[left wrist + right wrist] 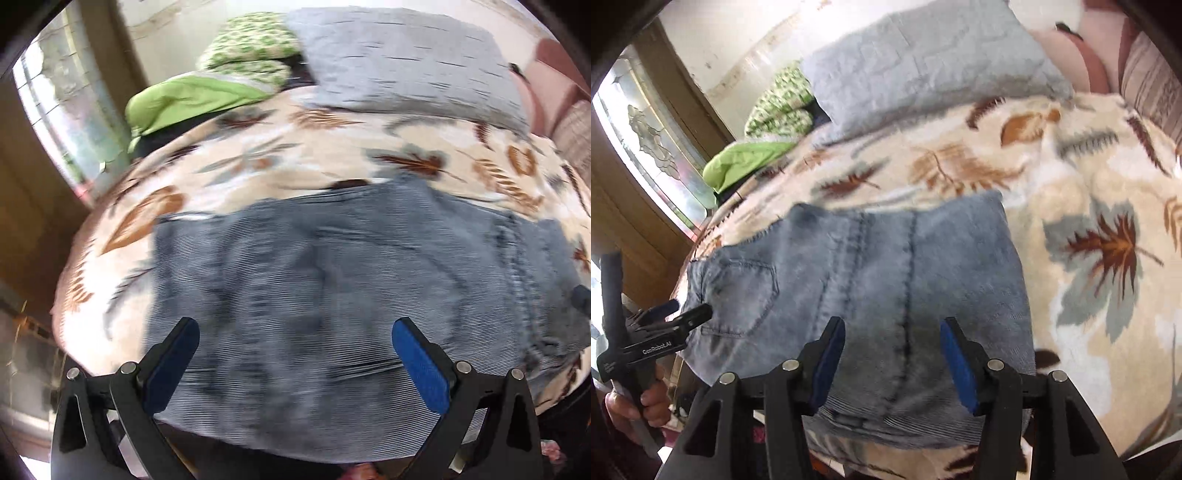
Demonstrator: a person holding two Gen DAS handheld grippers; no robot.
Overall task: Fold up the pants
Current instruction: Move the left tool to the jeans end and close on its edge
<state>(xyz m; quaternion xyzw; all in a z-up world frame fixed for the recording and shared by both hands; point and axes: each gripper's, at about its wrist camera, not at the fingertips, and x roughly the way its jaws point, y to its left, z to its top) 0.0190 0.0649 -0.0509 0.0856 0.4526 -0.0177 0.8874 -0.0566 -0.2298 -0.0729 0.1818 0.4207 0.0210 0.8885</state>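
Observation:
Folded blue denim pants lie flat on a leaf-patterned blanket, near its front edge. In the right wrist view the pants show a back pocket at the left and a centre seam. My left gripper is open and empty just above the denim. It also shows in the right wrist view at the pants' left edge by the pocket. My right gripper is open and empty over the pants' near part, astride the seam.
A grey quilted pillow lies at the back of the bed. Green bedding and a green-patterned cushion sit at the back left. A window with a wooden frame is at the left. Pink fabric is at the back right.

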